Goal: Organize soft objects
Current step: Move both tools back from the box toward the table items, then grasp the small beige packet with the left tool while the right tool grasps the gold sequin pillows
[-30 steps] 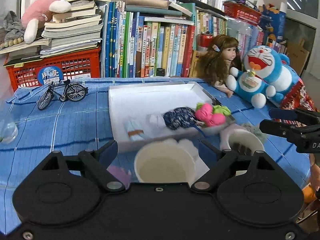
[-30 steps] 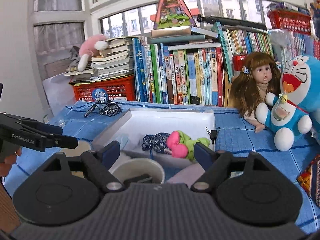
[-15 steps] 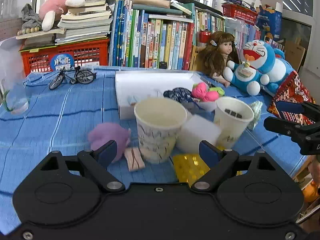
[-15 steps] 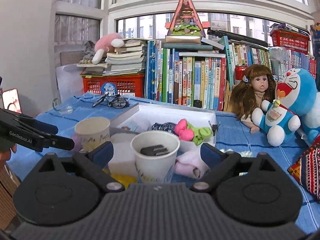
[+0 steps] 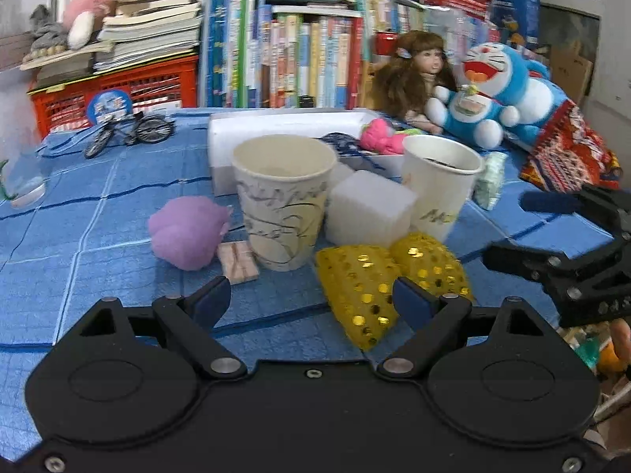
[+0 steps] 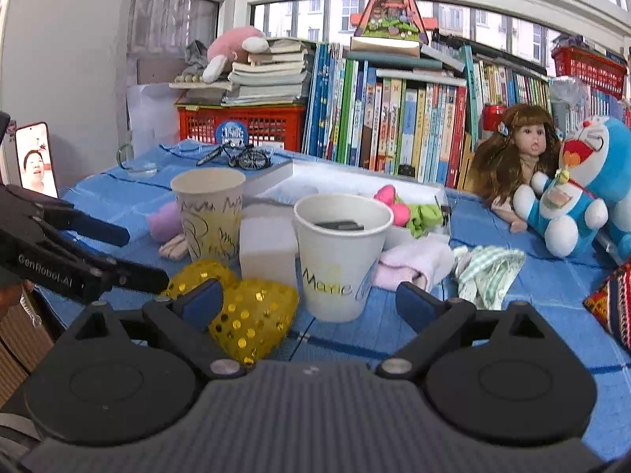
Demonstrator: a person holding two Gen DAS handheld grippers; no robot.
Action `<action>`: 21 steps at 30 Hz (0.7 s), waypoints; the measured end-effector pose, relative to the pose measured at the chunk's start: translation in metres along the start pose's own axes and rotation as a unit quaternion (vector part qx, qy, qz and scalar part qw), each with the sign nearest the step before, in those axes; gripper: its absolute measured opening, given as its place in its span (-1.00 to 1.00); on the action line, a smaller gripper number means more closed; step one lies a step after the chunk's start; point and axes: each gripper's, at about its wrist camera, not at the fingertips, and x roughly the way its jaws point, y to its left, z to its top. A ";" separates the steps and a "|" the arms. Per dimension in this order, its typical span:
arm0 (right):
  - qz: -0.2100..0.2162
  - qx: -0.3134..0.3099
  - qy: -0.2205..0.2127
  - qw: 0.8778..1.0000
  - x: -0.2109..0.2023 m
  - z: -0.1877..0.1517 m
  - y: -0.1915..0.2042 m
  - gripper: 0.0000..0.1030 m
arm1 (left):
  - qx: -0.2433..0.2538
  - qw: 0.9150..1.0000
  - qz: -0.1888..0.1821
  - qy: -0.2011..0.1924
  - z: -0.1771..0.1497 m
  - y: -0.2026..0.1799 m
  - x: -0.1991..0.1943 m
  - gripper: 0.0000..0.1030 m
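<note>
Left gripper (image 5: 311,301): jaws wide apart, nothing gripped, hanging low over the blue-clothed desk (image 5: 79,276). Between and just beyond the fingertips, a yellow sequinned pouch (image 5: 370,276) lying flat, its near corner reaching in beside the right fingertip. Behind it, a patterned paper cup (image 5: 284,201) standing upright, with a small pinkish striped piece (image 5: 238,262) at its foot and a lilac fluffy ball (image 5: 187,232) just to the left. Touching the cup's right side, a white foam block (image 5: 368,209), then a second white cup (image 5: 439,185) with something dark inside.

Right gripper (image 6: 309,303): jaws likewise spread wide and empty, pointing at the white cup lettered "Marie" (image 6: 339,252). Right of that cup, a pale pink folded cloth (image 6: 414,264) and a green-striped cloth (image 6: 489,272) lying on the desk.

Farther back, a shallow white tray (image 5: 276,130) holding a dark floral fabric piece (image 5: 345,144) and a pink-and-green soft toy (image 6: 410,209). Beyond, a long-haired doll (image 6: 516,157) and a blue plush cat (image 5: 497,94) leaning against a row of books (image 6: 394,114); a miniature bicycle (image 5: 130,132) near a red crate (image 5: 118,86).
</note>
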 end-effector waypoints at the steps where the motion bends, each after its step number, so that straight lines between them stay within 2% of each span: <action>1: 0.001 0.002 0.003 1.000 0.001 -0.002 0.000 0.91 | -0.007 1.000 0.005 0.001 0.000 0.003 0.002 0.71; 4: 0.005 0.002 0.012 1.000 0.004 -0.007 0.002 0.91 | -0.042 0.999 0.027 0.010 0.003 0.019 0.011 0.52; 6: 0.008 -0.001 0.016 1.000 0.007 -0.009 0.004 0.91 | -0.061 0.997 0.038 0.016 0.005 0.028 0.017 0.29; 9: 0.015 -0.008 0.021 1.000 0.012 -0.012 0.011 0.91 | -0.075 0.996 0.048 0.019 0.009 0.039 0.026 0.04; 11: 0.018 -0.015 0.022 0.999 0.014 -0.013 0.016 0.91 | -0.073 0.996 0.055 0.021 0.010 0.041 0.033 -0.06; 15: 0.020 -0.026 0.023 0.999 0.020 -0.015 0.027 0.91 | -0.069 0.995 0.065 0.024 0.012 0.039 0.047 -0.16; 21: 0.014 -0.044 0.019 0.999 0.029 -0.020 0.047 0.91 | -0.064 0.995 0.073 0.028 0.014 0.033 0.061 -0.18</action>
